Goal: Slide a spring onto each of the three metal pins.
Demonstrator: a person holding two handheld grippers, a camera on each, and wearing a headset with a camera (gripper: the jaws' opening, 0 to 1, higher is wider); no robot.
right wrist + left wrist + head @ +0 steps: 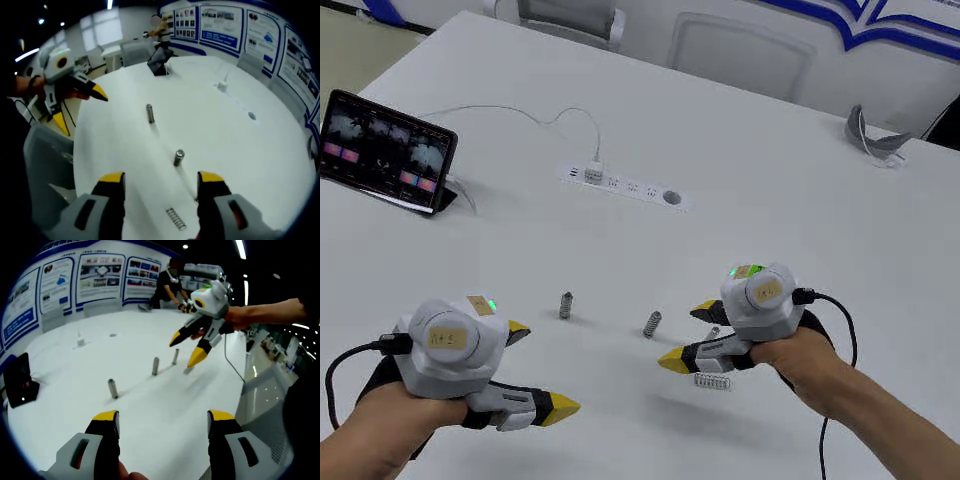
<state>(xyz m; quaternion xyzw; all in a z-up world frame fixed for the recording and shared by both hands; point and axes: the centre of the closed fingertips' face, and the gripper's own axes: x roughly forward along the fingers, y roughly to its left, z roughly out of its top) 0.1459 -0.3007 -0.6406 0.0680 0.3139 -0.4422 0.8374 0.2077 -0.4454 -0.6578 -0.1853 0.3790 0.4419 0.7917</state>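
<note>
Two short upright pins stand on the white table (pixel 740 160), one on the left (pixel 566 305) and one in the middle (pixel 652 323); both look ribbed, like coils around them. A third pin (pixel 713 333) is partly hidden behind my right gripper (pixel 688 333), which hovers open and empty. A loose spring (pixel 713 381) lies flat just below that gripper, and also between its jaws (pixel 175 219). My left gripper (pixel 540 368) is open and empty, near the front edge, left of the pins. Its view shows all three pins in a row (pixel 113 388) (pixel 155 366) (pixel 175 356).
A white power strip (pixel 625 186) with a plugged cable lies behind the pins. A tablet (pixel 385 150) stands at the far left. A grey strap-like object (pixel 875 140) lies at the far right. Chairs (pixel 570 20) line the far edge.
</note>
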